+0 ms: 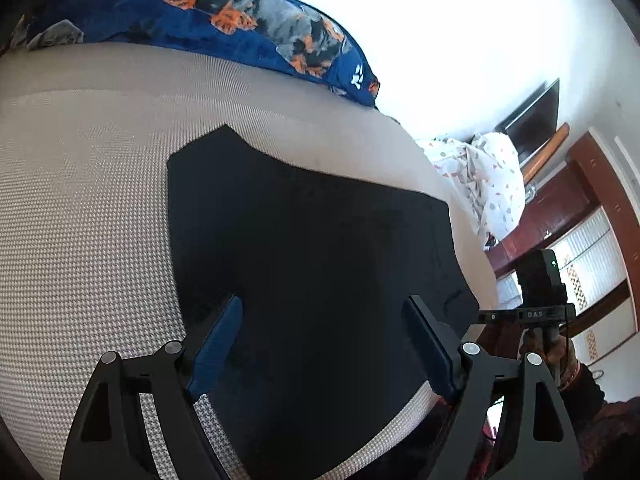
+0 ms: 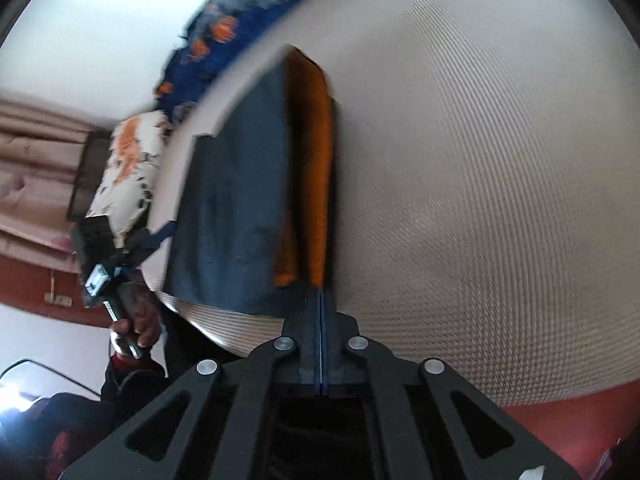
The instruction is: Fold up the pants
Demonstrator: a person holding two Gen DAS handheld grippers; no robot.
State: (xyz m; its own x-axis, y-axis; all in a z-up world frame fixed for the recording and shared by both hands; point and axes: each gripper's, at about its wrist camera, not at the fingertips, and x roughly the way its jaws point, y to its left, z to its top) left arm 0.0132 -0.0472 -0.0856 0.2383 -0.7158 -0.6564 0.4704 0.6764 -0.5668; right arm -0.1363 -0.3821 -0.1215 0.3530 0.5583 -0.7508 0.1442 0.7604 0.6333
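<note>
The left claw point(image 1: 322, 344) has its two blue-padded fingers point(image 1: 218, 344) spread wide apart, with nothing between them. The right claw point(image 2: 321, 320) has its fingers pressed together, pinching a fabric edge. Each claw is carried by a bare hand point(image 2: 136, 326) gripping its handle, a dark sleeve at the wrist.

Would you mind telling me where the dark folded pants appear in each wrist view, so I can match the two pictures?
Left wrist view: the dark folded pants fill the centre, flat on the beige woven bed cover, between the open left gripper fingers.
Right wrist view: the pants lie left of centre, orange lining showing, edge clamped in the right gripper.
Shared landmark: the blue dog-print blanket at the bed's far edge.
</note>
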